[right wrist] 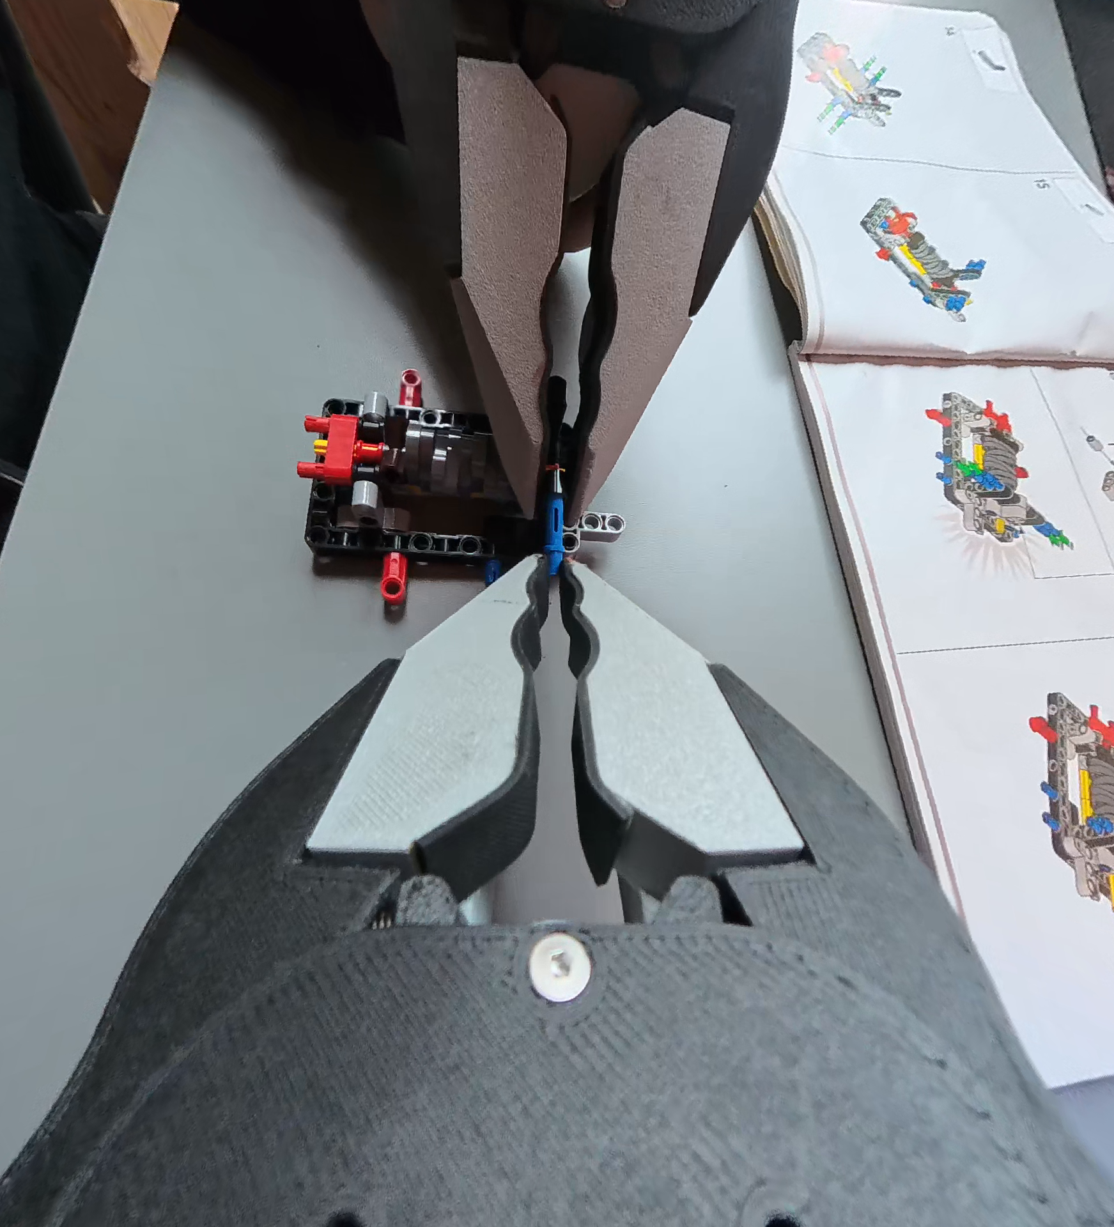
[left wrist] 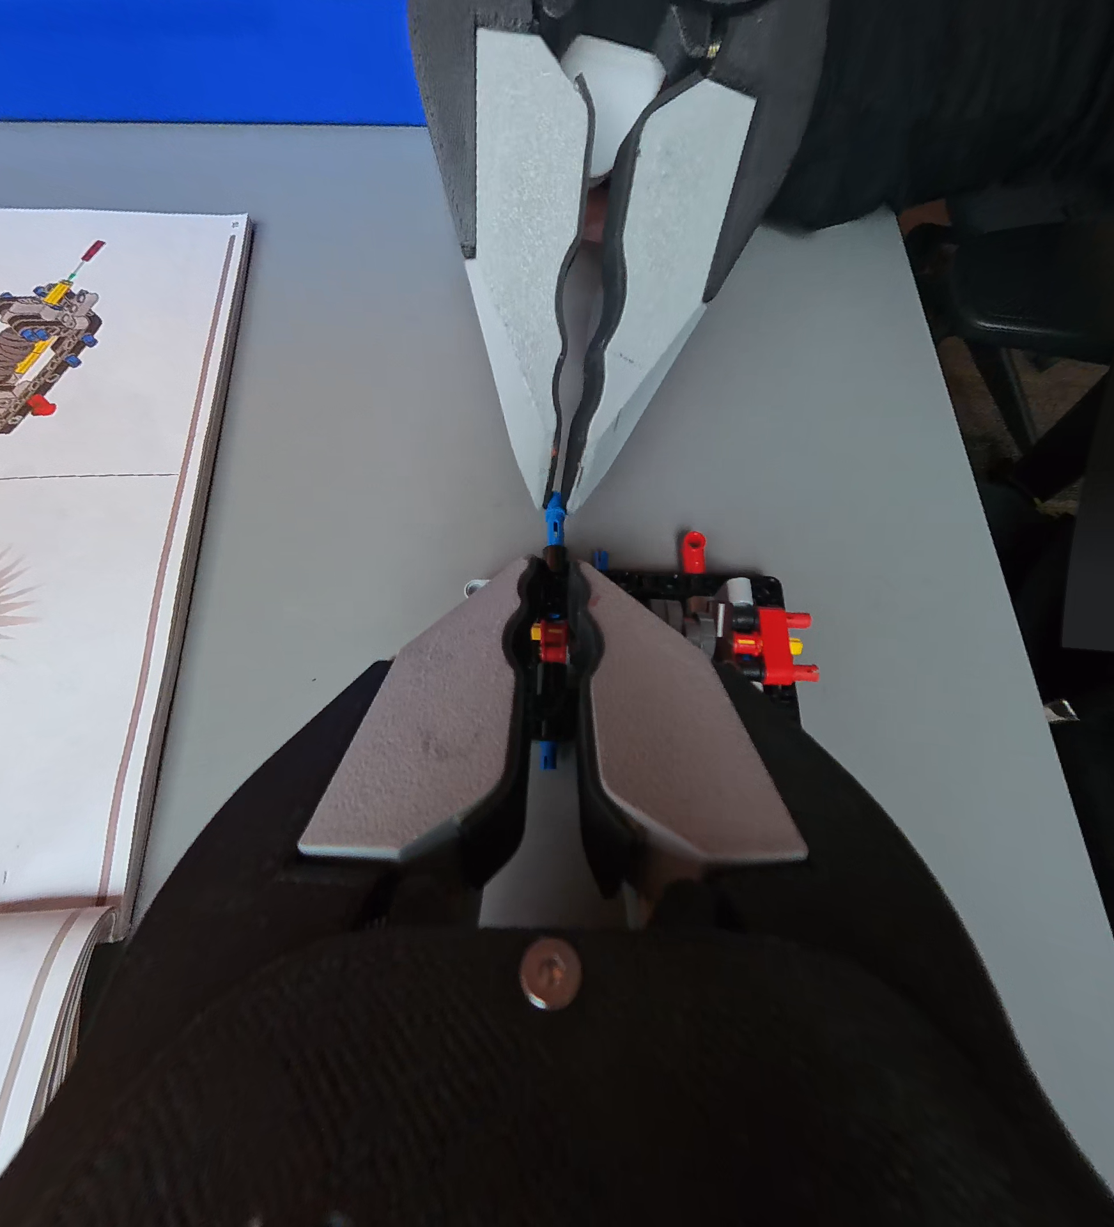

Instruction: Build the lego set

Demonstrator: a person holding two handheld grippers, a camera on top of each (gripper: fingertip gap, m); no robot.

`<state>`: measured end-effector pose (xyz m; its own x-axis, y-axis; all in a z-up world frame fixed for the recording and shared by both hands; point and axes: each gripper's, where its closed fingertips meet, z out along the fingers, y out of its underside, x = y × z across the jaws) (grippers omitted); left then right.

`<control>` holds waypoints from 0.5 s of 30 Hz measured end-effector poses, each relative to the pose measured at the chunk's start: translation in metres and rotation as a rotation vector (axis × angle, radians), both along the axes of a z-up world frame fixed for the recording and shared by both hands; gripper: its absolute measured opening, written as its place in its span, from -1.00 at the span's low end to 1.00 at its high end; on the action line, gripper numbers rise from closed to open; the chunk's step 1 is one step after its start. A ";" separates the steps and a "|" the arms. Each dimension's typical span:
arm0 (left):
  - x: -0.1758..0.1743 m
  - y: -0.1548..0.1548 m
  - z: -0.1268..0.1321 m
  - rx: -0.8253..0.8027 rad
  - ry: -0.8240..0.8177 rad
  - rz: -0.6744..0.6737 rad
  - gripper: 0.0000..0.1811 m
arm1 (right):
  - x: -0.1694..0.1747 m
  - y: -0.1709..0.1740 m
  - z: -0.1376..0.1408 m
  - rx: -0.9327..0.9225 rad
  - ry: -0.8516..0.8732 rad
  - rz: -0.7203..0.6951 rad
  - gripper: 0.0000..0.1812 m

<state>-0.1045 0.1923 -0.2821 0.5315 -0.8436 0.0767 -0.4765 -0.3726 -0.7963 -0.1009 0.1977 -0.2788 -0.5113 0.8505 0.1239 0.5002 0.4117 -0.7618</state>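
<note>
Blue pin point(right wrist: 553, 524) is pinched at its end by my right fingers point(right wrist: 549, 570), aligned with the small black assembly point(left wrist: 551, 654) my left fingers point(left wrist: 553, 564) clamp, to press them together. The black frame point(right wrist: 401, 485) rests just beside on the grey surface point(right wrist: 209, 265), manual point(right wrist: 1005, 531) open for reference.

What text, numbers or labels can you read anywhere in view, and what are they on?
Open white paper instruction booklet: small printed numerals beside the build diagrams; I do not transcribe writing.
Black lego frame with red pins: no writing visible.
Grey table: none.
</note>
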 end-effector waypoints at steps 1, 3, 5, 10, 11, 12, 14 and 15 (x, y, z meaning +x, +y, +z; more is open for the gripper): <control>0.000 0.001 0.000 0.004 0.002 0.004 -0.94 | 0.000 0.001 0.002 0.006 0.006 -0.006 -1.00; -0.001 0.000 0.000 -0.003 0.007 0.004 -0.94 | 0.000 0.001 0.004 0.022 0.004 -0.010 -1.00; -0.002 0.000 0.000 -0.004 0.016 0.003 -0.94 | -0.001 0.000 0.004 0.048 0.002 -0.014 -1.00; -0.002 0.000 -0.001 0.000 0.030 0.001 -0.94 | -0.001 -0.001 0.002 0.013 -0.009 -0.015 -1.00; -0.002 0.000 -0.001 0.001 0.029 -0.001 -0.94 | -0.001 -0.001 0.003 -0.002 -0.005 -0.016 -1.00; -0.002 0.000 -0.001 -0.003 0.024 0.001 -0.94 | 0.000 0.000 0.005 -0.016 0.002 -0.016 -1.00; -0.002 0.000 0.000 -0.014 0.014 0.006 -0.94 | 0.001 0.002 0.004 -0.039 -0.002 -0.023 -1.00; -0.001 0.000 0.000 -0.014 0.014 0.005 -0.94 | 0.002 0.005 0.000 -0.043 -0.024 -0.033 -1.00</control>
